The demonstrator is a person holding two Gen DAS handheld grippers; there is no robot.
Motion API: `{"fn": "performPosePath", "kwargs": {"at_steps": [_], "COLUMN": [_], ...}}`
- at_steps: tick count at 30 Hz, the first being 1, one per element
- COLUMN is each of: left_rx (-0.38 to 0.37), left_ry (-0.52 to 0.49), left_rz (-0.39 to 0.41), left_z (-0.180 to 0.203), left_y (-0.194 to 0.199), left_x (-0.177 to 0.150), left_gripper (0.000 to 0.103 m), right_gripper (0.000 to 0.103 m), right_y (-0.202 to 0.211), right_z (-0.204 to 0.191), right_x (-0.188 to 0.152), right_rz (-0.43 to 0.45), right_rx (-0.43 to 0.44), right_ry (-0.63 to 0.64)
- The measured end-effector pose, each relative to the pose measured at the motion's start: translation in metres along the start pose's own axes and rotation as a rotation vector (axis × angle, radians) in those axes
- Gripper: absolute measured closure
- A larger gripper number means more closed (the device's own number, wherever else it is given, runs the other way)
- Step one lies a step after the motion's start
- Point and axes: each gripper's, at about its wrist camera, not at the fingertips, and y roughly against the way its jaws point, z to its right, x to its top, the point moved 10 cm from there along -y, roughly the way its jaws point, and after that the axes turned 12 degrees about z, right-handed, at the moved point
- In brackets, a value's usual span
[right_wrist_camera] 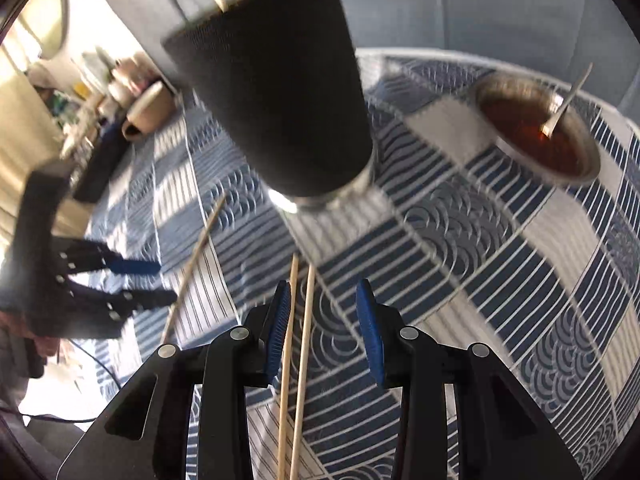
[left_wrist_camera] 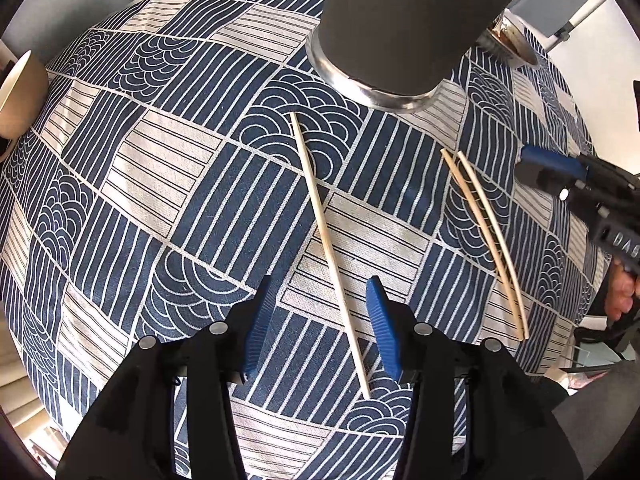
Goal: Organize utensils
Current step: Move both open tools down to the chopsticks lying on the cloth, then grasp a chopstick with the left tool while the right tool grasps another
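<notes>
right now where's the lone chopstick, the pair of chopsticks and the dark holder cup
lone chopstick (left_wrist_camera: 325, 236), left wrist view, middle of its shaft
pair of chopsticks (left_wrist_camera: 486, 232), left wrist view, mid-length of the two sticks
dark holder cup (right_wrist_camera: 276, 92), right wrist view, its dark side wall

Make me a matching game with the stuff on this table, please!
Things:
1. single chopstick
2. chopstick pair
3. spoon
4. black cup

Places:
A. in the bowl of brown liquid
B. between the open left gripper pads
C. holds chopsticks upright
D. between the open right gripper pads

Pairs: 1-B, 2-D, 3-A, 4-C
</notes>
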Motion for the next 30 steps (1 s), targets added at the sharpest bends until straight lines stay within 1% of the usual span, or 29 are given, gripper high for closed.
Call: {"fn": "performPosePath", "kwargs": {"at_steps": [2, 4, 5, 6, 10, 13, 14, 16, 17, 18, 21, 23, 24, 25, 26, 27, 29, 30], "left_rx": [0.011, 0.015, 0.019, 0.019, 0.037, 0.072, 0.096, 0.119, 0.117, 0.112, 0.109, 0.102, 0.101, 0.102, 0.102, 0.105, 0.108, 0.109], "left_ry": [-0.003, -0.009, -0.014, -0.023, -0.043, -0.073, -0.107, -0.131, -0.11, -0.099, -0.115, -0.114, -0.11, -0.104, -0.101, -0.095, -0.083, -0.079], "left_rz": [-0.003, -0.01, -0.012, -0.004, -0.013, -0.021, -0.021, -0.014, -0.015, -0.015, -0.007, -0.003, -0.005, -0.01, -0.012, -0.016, -0.025, -0.029], "left_z": [0.001, 0.005, 0.007, 0.009, 0.014, 0.021, 0.024, 0.031, 0.032, 0.033, 0.038, 0.038, 0.039, 0.039, 0.027, 0.026, 0.022, 0.02], "left_y": [-0.004, -0.009, -0.009, -0.009, -0.013, -0.017, -0.018, -0.02, -0.021, -0.021, -0.022, -0.022, -0.022, -0.022, -0.016, -0.016, -0.015, -0.014], "left_x": [0.001, 0.0, -0.001, 0.0, 0.002, 0.002, 0.001, 0.001, 0.001, 0.001, 0.001, 0.001, 0.0, 0.0, -0.004, -0.004, -0.004, -0.005], "left_gripper": [0.052, 0.052, 0.051, 0.05, 0.047, 0.047, 0.047, 0.045, 0.046, 0.046, 0.047, 0.049, 0.05, 0.053, 0.057, 0.058, 0.067, 0.069], "right_gripper": [0.072, 0.073, 0.074, 0.074, 0.08, 0.081, 0.082, 0.081, 0.082, 0.083, 0.085, 0.088, 0.089, 0.091, 0.094, 0.095, 0.097, 0.097], "right_y": [-0.008, -0.014, -0.018, -0.02, -0.026, -0.029, -0.029, -0.032, -0.033, -0.034, -0.038, -0.038, -0.038, -0.039, -0.039, -0.038, -0.038, -0.038], "right_z": [-0.002, -0.006, -0.006, -0.006, -0.007, -0.01, -0.012, -0.018, -0.021, -0.022, -0.027, -0.03, -0.029, -0.028, -0.027, -0.025, -0.022, -0.022], "right_x": [-0.008, -0.012, -0.015, -0.016, -0.023, -0.025, -0.025, -0.026, -0.027, -0.027, -0.026, -0.026, -0.026, -0.026, -0.025, -0.026, -0.024, -0.024], "right_rz": [-0.049, -0.077, -0.096, -0.103, -0.142, -0.159, -0.168, -0.19, -0.204, -0.214, -0.237, -0.234, -0.238, -0.243, -0.249, -0.255, -0.263, -0.266], "right_rx": [-0.02, -0.028, -0.052, -0.066, -0.093, -0.124, -0.136, -0.168, -0.172, -0.17, -0.162, -0.148, -0.141, -0.137, -0.126, -0.115, -0.103, -0.098], "right_ry": [0.021, 0.035, 0.049, 0.055, 0.043, 0.084, 0.1, 0.171, 0.201, 0.204, 0.209, 0.219, 0.204, 0.19, 0.179, 0.171, 0.16, 0.158]}}
